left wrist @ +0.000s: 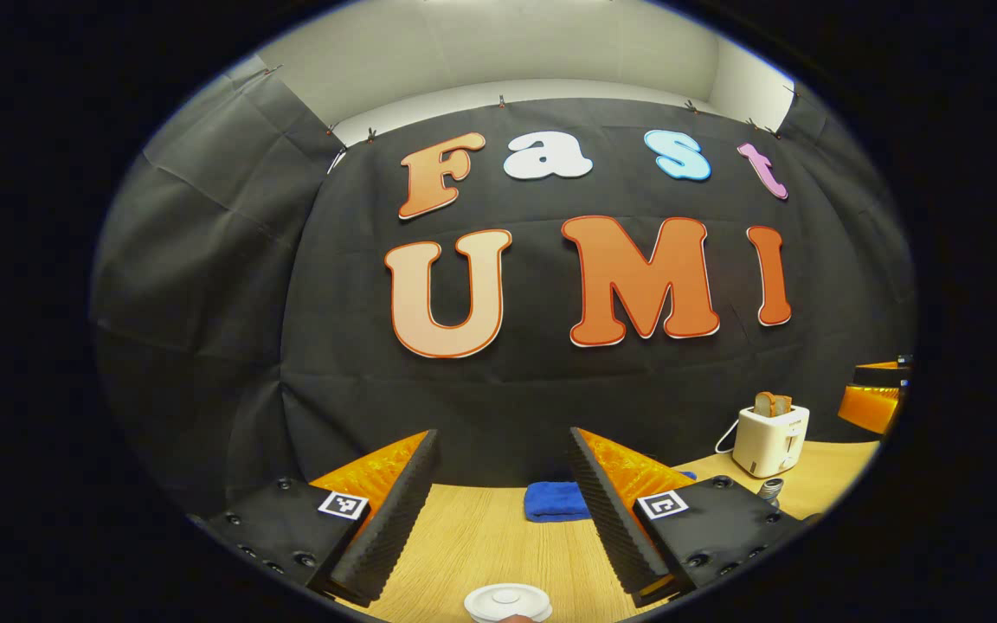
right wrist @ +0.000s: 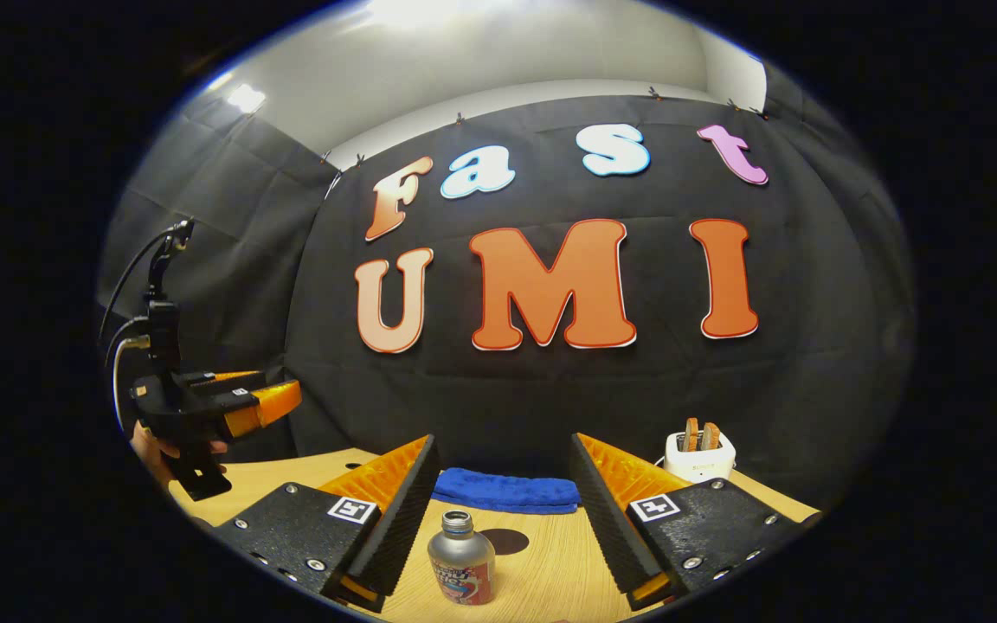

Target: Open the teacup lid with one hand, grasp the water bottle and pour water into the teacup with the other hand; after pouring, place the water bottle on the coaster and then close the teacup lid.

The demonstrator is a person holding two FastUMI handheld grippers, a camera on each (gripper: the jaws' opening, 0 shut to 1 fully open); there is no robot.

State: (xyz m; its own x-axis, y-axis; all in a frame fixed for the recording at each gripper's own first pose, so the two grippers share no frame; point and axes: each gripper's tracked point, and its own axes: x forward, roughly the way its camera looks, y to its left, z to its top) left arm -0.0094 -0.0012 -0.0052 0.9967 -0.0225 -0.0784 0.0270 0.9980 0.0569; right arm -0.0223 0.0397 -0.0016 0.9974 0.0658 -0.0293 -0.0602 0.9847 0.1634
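Wooden counter (right wrist: 542, 554) carries bottle (right wrist: 460, 558) upright between right gripper (right wrist: 503, 506) jaws — wide, untouched; coaster (right wrist: 504, 542) just behind. Left gripper (left wrist: 503, 506) jaws wide above teacup lid (left wrist: 507, 602) — apart.

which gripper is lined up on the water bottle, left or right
The right gripper: the water bottle stands upright between its open jaws. The left gripper, also open, has the white teacup lid ahead of it instead.
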